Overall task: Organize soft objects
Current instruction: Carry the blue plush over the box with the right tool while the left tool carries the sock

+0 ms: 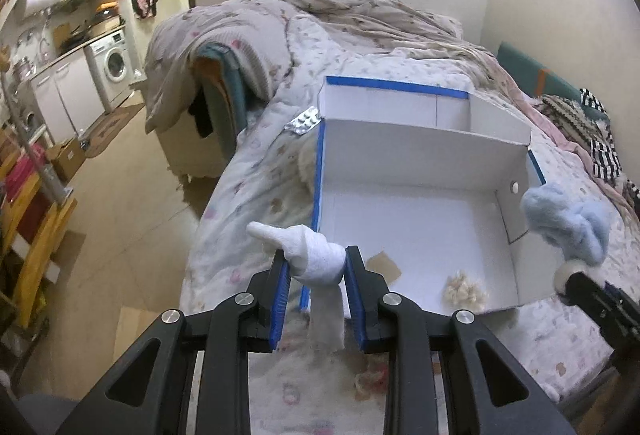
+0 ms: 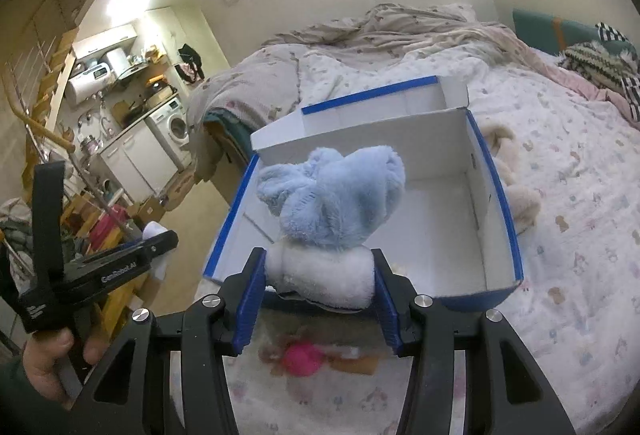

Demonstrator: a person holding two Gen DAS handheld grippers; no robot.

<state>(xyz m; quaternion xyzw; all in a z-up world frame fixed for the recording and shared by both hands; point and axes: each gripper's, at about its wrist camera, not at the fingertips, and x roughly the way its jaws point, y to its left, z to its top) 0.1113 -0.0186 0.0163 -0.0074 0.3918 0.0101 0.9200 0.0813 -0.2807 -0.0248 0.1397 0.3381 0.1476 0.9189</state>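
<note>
The left gripper (image 1: 314, 267) is nearly closed, its blue pads pinching a white sock (image 1: 310, 255) whose loose end hangs below the fingers. The right gripper (image 2: 318, 275) stands about half open, clamped on the white cuff of a fluffy blue-and-white sock (image 2: 332, 207), probably rolled. Both hang above the near edge of the open white box (image 1: 416, 163) on the bed (image 2: 560, 171). A small cream tuft (image 1: 466, 293) lies inside the box.

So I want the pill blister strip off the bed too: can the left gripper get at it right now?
Probably not yet: the left gripper is shut on a white sock, though the blister strip lies uncovered beside the box.
</note>
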